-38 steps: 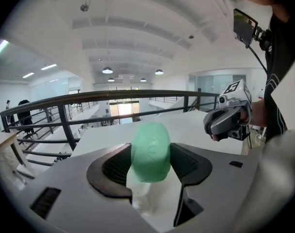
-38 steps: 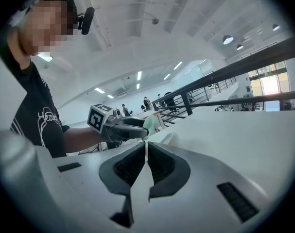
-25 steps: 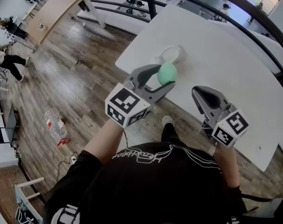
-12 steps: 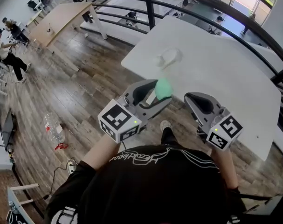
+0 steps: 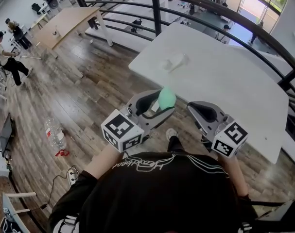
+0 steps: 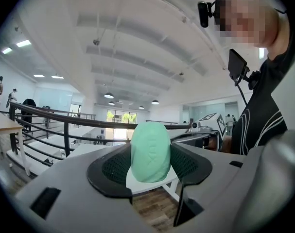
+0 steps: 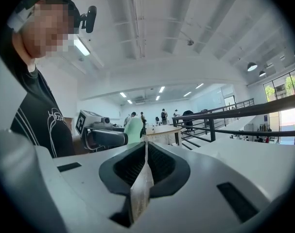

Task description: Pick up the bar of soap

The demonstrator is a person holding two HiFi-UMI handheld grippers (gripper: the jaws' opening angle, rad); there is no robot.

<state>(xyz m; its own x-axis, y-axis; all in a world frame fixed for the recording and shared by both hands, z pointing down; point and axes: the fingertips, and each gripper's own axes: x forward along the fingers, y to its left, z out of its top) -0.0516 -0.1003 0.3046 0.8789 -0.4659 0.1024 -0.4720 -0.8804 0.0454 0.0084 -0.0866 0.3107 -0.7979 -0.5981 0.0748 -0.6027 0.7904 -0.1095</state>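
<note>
By the near edge of the white table (image 5: 234,81), the bar of soap (image 5: 166,97) stands clamped in the left gripper (image 5: 164,103), clear of the tabletop, the right gripper (image 5: 192,108) pinched together on nothing; the pick-up looks done, needing only a steady hold.

Looks along the right gripper (image 7: 145,147), jaws pressed together with nothing between. Catches, left of centre, the left gripper (image 7: 119,139) clamped on a pale green bar of soap (image 7: 135,127). Takes in a dark railing (image 7: 244,109) at right above a white surface (image 7: 254,154).
</note>
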